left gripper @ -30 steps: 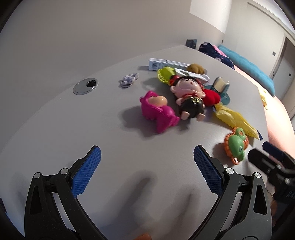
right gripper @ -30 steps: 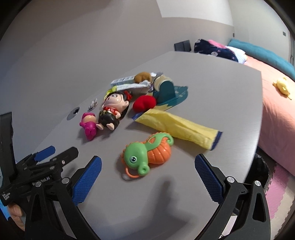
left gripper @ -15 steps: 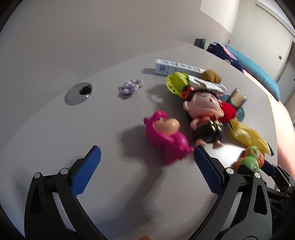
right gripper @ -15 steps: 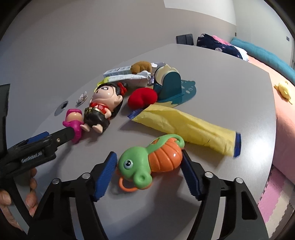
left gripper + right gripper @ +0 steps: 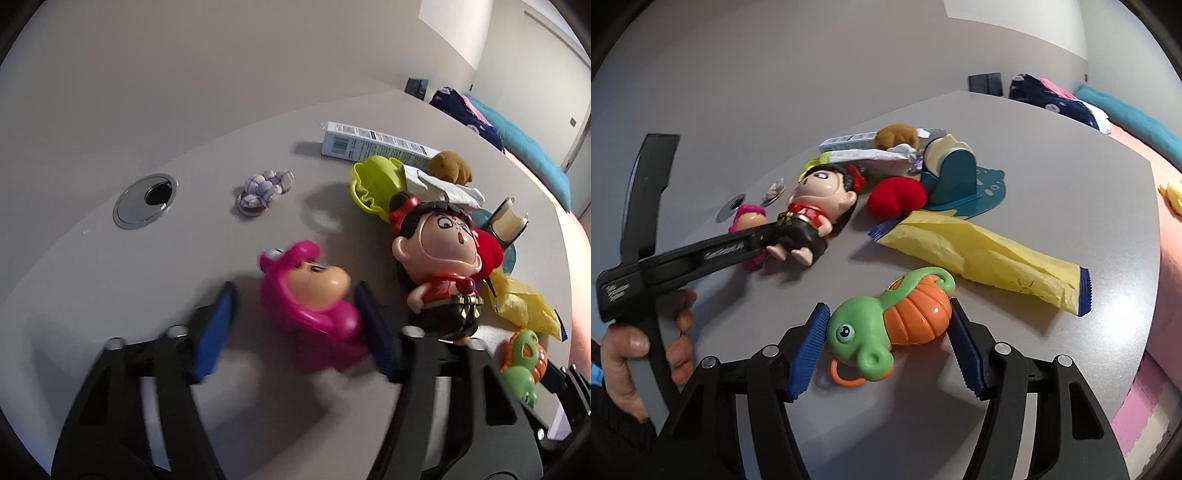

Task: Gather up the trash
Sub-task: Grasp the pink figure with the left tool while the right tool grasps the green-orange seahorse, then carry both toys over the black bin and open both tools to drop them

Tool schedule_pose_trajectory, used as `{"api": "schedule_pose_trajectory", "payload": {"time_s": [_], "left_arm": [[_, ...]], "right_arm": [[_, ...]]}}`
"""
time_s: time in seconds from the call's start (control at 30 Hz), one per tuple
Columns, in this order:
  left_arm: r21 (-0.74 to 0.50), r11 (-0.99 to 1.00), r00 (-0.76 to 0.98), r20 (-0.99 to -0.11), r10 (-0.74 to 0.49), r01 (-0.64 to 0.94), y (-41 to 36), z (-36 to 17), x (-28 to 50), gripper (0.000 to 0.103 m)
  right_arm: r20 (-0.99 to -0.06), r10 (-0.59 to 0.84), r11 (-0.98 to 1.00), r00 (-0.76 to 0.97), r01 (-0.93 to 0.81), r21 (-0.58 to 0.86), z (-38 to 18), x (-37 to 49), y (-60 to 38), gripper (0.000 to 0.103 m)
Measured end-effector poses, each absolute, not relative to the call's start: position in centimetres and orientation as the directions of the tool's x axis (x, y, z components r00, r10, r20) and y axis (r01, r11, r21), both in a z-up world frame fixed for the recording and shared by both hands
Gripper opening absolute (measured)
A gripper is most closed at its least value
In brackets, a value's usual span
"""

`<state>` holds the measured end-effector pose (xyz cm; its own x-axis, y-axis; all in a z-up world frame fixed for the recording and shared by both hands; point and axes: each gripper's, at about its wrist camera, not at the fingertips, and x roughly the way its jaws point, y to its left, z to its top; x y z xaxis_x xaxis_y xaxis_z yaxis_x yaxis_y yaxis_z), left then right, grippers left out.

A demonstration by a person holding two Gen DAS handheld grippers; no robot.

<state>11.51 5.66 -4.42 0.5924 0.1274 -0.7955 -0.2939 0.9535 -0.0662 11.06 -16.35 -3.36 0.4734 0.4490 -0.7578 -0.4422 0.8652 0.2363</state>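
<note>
A pink toy figure (image 5: 314, 314) lies on the grey table (image 5: 92, 288) between my left gripper's (image 5: 295, 325) blue pads; the jaws have narrowed around it, and the right pad touches it. A green and orange seahorse toy (image 5: 890, 325) lies between my right gripper's (image 5: 886, 343) pads, which press its sides. A yellow wrapper (image 5: 982, 258), a white box (image 5: 373, 144) and a crumpled white wrapper (image 5: 439, 184) lie among the toys.
A big-headed doll (image 5: 439, 266), a red plush (image 5: 897, 197), a teal tape dispenser (image 5: 956, 177), a lime toy (image 5: 373, 181), a brown plush (image 5: 448, 166) and a knotted cloth (image 5: 264, 186) lie nearby. A cable grommet (image 5: 146, 201) sits left. The table edge and bed are right.
Both grippers moved forward and narrowed. The left now brackets the pink toy; the right has closed onto the seahorse toy.
</note>
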Motion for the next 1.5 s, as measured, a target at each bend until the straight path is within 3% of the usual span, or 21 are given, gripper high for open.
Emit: {"api": "schedule_pose_trajectory", "payload": {"time_s": [0.27, 0.6, 1.03, 1.5], "left_arm": [[-0.126, 0.940, 0.625, -0.773, 0.107, -0.317, 6.3, -3.0, 9.1, 0.048], [-0.111, 0.960, 0.674, -0.733, 0.095, -0.256, 3.3, 0.5, 7.6, 0.048], [-0.119, 0.990, 0.698, -0.716, -0.029, -0.081, -5.2, 2.2, 9.8, 0.048], [-0.120, 0.979, 0.657, -0.727, -0.199, 0.165, -17.5, 2.1, 13.1, 0.049]], "right_arm": [[-0.726, 0.489, 0.853, 0.484, -0.440, 0.281, -2.0, 10.3, -17.8, 0.065], [-0.678, 0.481, 0.872, 0.556, -0.382, 0.306, 0.7, 10.8, -21.8, 0.065], [-0.628, 0.387, 0.920, 0.675, -0.238, 0.311, 3.2, 11.5, -30.4, 0.065], [-0.618, 0.187, 0.952, 0.764, 0.015, 0.307, 3.7, 11.5, -42.5, 0.065]]}}
